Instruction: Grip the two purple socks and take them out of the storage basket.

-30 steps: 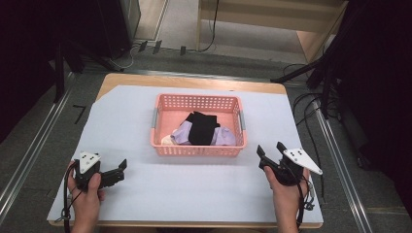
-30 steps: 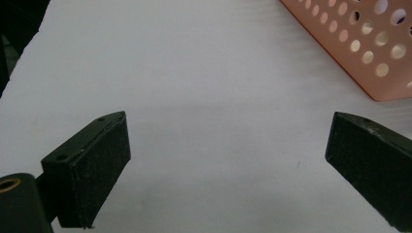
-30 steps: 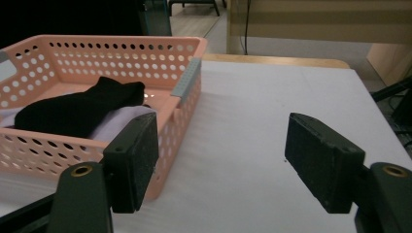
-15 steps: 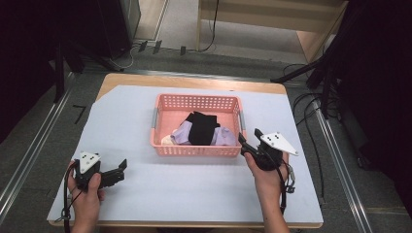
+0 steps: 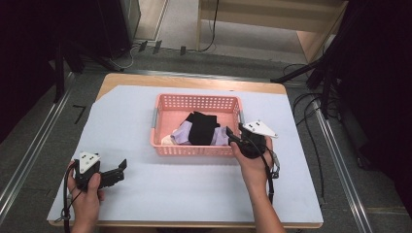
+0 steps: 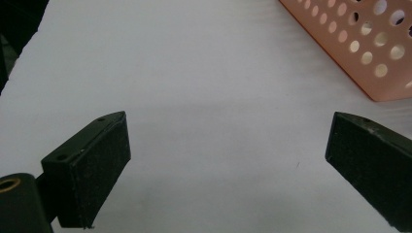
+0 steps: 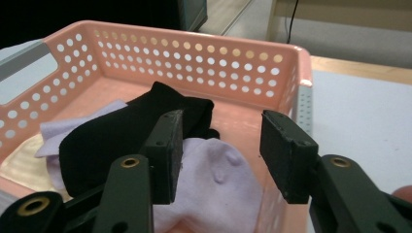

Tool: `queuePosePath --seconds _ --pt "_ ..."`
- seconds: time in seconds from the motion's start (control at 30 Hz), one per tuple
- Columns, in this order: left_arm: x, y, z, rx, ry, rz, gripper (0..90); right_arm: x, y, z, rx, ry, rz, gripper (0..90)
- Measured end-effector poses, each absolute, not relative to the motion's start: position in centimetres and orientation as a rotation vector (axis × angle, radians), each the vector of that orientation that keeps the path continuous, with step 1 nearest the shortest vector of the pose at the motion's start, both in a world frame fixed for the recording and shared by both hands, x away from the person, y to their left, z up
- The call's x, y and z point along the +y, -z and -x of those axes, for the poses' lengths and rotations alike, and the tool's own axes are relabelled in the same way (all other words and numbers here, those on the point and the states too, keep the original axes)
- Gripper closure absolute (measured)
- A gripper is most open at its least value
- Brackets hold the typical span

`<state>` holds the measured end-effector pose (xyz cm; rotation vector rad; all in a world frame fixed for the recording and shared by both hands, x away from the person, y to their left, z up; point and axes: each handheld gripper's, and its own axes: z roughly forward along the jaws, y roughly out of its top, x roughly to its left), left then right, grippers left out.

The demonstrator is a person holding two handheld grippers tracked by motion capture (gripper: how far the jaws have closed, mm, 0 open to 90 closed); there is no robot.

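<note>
A pink perforated basket [image 5: 196,103] stands mid-table and holds a black sock [image 5: 200,127], lilac socks [image 5: 179,133] and a cream piece [image 5: 166,140]. My right gripper [image 5: 234,134] hovers at the basket's near right corner, open, with nothing between its jaws. Its own view looks over the basket rim [image 7: 204,41] at the black sock [image 7: 126,131] and a lilac sock [image 7: 214,182]. My left gripper [image 5: 121,167] rests near the table's front left, open and empty. In its view the basket's corner [image 6: 369,53] lies ahead to the right.
A white sheet [image 5: 131,116] covers the wooden table [image 5: 194,81]. Cables [image 5: 311,111] trail on the floor at the right, and metal rails [image 5: 29,160] run along both sides. Dark stands surround the table.
My right gripper has moved from the table's front right, forward and left, up to the basket's near right corner. The left gripper has stayed put.
</note>
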<state>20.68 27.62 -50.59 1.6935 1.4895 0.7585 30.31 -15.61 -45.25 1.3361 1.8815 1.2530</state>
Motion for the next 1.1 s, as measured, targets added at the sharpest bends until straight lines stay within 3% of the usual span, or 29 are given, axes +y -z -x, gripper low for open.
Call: queuePosePath --seconds 0.5,0.97,1.1 --pt "27.6 50.6 -20.7 1.488 -0.757 -1.693 3.0 -13.5 46.6 -33.4 2.079 -1.153 -1.432 65.8" --pt "27.6 50.6 -20.7 1.487 -0.757 -1.692 3.0 -12.5 46.6 -35.2 2.087 -1.053 -1.659 68.4" --pt "27.6 50.6 -20.7 1.49 -0.755 -1.693 3.0 -12.0 46.7 -35.7 2.128 -1.043 -1.704 65.2"
